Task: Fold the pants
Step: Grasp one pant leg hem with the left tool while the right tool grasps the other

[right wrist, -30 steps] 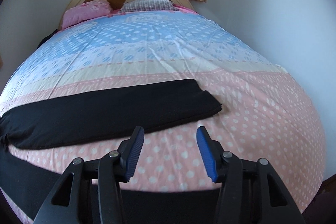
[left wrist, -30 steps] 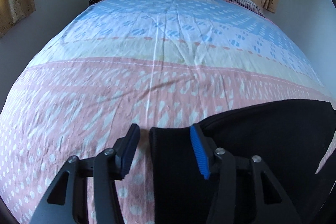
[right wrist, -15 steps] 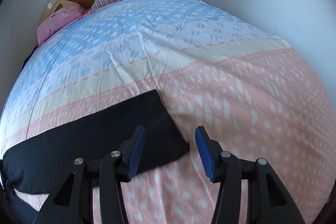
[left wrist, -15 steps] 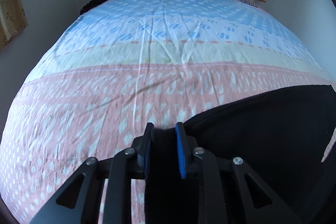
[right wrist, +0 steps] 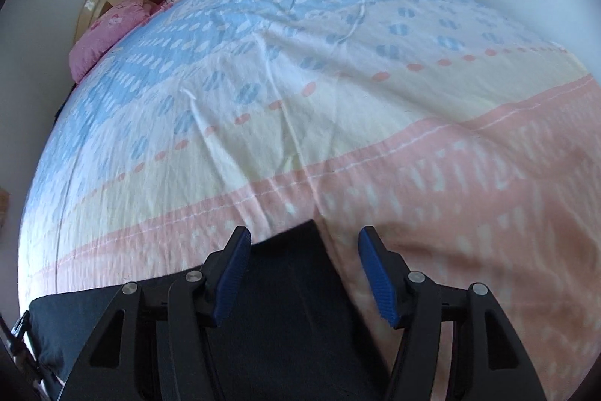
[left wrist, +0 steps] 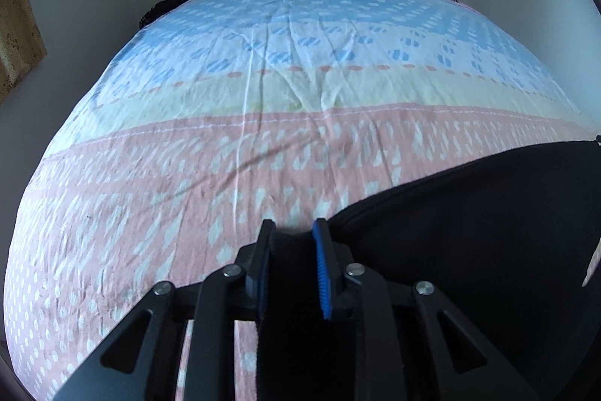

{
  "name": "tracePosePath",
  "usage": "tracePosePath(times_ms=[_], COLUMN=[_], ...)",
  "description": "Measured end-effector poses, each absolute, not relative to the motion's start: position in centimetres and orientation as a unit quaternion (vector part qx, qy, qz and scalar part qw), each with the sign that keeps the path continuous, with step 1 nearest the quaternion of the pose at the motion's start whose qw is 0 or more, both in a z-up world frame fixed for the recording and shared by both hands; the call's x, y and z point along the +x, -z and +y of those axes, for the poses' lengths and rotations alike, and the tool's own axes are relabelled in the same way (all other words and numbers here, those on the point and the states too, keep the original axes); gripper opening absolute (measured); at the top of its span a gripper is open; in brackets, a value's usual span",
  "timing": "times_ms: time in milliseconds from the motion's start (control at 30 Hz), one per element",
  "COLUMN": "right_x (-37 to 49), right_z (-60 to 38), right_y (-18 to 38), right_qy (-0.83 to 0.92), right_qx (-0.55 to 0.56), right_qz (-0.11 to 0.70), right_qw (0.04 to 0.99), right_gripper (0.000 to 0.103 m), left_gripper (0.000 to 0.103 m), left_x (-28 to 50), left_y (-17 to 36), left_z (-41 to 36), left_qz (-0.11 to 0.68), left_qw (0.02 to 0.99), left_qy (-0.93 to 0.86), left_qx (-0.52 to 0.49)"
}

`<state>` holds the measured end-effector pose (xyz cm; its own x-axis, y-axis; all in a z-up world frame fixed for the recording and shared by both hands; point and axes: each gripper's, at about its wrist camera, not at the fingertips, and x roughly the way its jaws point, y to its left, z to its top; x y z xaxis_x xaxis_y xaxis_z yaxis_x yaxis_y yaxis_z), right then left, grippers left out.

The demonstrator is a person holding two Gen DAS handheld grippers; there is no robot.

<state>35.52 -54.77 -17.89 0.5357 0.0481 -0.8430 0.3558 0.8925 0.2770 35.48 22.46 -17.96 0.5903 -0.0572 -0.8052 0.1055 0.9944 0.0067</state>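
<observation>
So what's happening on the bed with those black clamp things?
A person is folding a pair of black pants laid out on a bed with a pink, yellow and blue dotted bedspread, holding a two-finger gripper in each hand. The left gripper is shut on one end of the pants. The right gripper sits over the other end with the corner of the cloth between its blue pads; its jaws are closing but not yet pinching.
</observation>
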Motion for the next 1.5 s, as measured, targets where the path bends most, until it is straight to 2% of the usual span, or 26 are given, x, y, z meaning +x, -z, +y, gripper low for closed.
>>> tracePosePath(times_ms=[33,167,267,633,1033,1300,1367,1433,1500], right_x=[35.5,34.2,32.0,22.0,12.1,8.5,7.7,6.9,6.4], right_z=[-54.7,-54.1,-53.7,-53.1,-53.5,-53.1,-52.7,-51.1,-47.9], right_y=[18.0,17.0,15.0,9.7,10.3,14.5,13.8,11.9,9.3], right_qy=[0.083,0.079,0.075,0.052,0.057,0.082,0.109,0.134,0.135], right_qx=[0.221,0.207,0.195,0.187,0.188,0.177,0.161,0.124,0.068], right_qz=[0.474,0.459,0.428,0.344,0.339,0.402,0.398,0.384,0.362], right_qw=[0.848,0.860,0.879,0.919,0.920,0.894,0.897,0.905,0.920], right_gripper=[0.015,0.009,0.009,0.005,0.005,0.006,0.013,0.041,0.044], left_gripper=[0.021,0.021,0.014,0.014,0.014,0.014,0.014,0.014,0.014], left_x=[35.6,35.7,35.6,29.7,21.6,17.8,17.5,17.3,17.1], left_y=[18.0,17.9,17.3,11.5,11.2,14.8,15.7,16.1,16.2], left_z=[22.6,22.5,22.7,24.9,26.5,25.7,25.2,25.2,25.1], left_qz=[0.451,0.454,0.447,0.338,0.285,0.313,0.319,0.319,0.316], left_qw=[0.891,0.889,0.893,0.936,0.946,0.939,0.939,0.939,0.942], left_qy=[0.048,0.049,0.046,0.074,0.113,0.123,0.118,0.114,0.109], left_qx=[0.022,0.022,0.007,-0.065,-0.100,-0.068,-0.053,-0.051,-0.038])
